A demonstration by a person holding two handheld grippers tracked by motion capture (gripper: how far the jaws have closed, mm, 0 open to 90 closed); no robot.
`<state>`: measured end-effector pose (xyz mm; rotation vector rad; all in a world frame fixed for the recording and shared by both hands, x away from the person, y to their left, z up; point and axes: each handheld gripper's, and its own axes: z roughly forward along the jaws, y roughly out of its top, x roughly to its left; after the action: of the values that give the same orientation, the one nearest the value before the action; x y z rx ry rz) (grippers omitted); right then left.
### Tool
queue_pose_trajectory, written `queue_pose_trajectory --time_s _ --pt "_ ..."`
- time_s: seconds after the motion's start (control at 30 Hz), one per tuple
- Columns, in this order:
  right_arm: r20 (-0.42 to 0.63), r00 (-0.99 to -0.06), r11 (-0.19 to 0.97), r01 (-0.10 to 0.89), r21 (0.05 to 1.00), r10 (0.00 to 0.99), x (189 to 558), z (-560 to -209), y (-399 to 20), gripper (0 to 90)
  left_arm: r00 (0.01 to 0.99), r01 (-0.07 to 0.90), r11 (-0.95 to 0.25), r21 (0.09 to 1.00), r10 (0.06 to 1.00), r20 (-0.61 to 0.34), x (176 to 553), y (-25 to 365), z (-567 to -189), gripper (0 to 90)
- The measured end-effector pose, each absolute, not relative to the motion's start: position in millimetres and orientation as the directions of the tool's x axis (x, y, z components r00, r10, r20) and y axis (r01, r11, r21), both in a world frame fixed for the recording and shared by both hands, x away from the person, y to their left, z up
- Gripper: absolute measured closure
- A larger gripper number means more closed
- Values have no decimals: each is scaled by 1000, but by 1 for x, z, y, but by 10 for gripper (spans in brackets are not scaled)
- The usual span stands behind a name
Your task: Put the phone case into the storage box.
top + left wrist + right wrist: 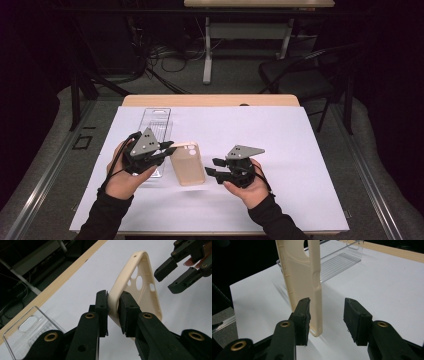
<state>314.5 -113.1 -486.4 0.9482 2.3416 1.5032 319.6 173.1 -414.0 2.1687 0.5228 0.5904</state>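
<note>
Dark floor, cables and a chair (300,75) surround the worktop (300,150), which is covered by a white sheet with a strip of wood showing at its far edge. From the high view I see both my hands coming in from below, the left gripper (167,148) and right gripper (212,167) facing each other across a beige phone case (187,162) that sits between them near the middle of the sheet. A clear tray (156,125) lies behind my left hand, running away toward the far edge.

My left gripper view shows what the high view cannot: the left jaws are clamped on one side wall of the case (140,287), pads pressing it from inside and outside, so the case stands on edge with its hollow side and camera cut-outs turned to the right of that view. The right gripper (170,277) shows farther off at upper right, jaws parted, close to the case's far rim. A corner of the tray (27,325) shows at lower left.

My right gripper view looks along the case's edge (304,280): it stands tall, lower corner just beside my left-hand pad. My right jaws (327,315) stand apart; whether that pad touches the case I cannot tell. The other pad is well clear of it. The tray (339,260) lies behind it.
</note>
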Motion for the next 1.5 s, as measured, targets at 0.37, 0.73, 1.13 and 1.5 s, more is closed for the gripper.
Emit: queue_pose_trajectory --time_s 0.37,0.73,1.13,1.5 --pt "161 -770 276 403 873 618 315 -487 -116 557 803 146 -580 801 543 247 322 178 -412 787" --pt "153 -759 259 394 882 633 318 -487 -120 503 800 133 -551 824 551 239 326 183 -417 786" --pt "133 -759 253 369 894 637 321 -488 -124 400 797 101 -524 846 552 247 325 186 -418 786" --pt "134 -744 249 379 891 654 323 -487 -127 347 784 61 -512 857 555 277 329 192 -425 786"
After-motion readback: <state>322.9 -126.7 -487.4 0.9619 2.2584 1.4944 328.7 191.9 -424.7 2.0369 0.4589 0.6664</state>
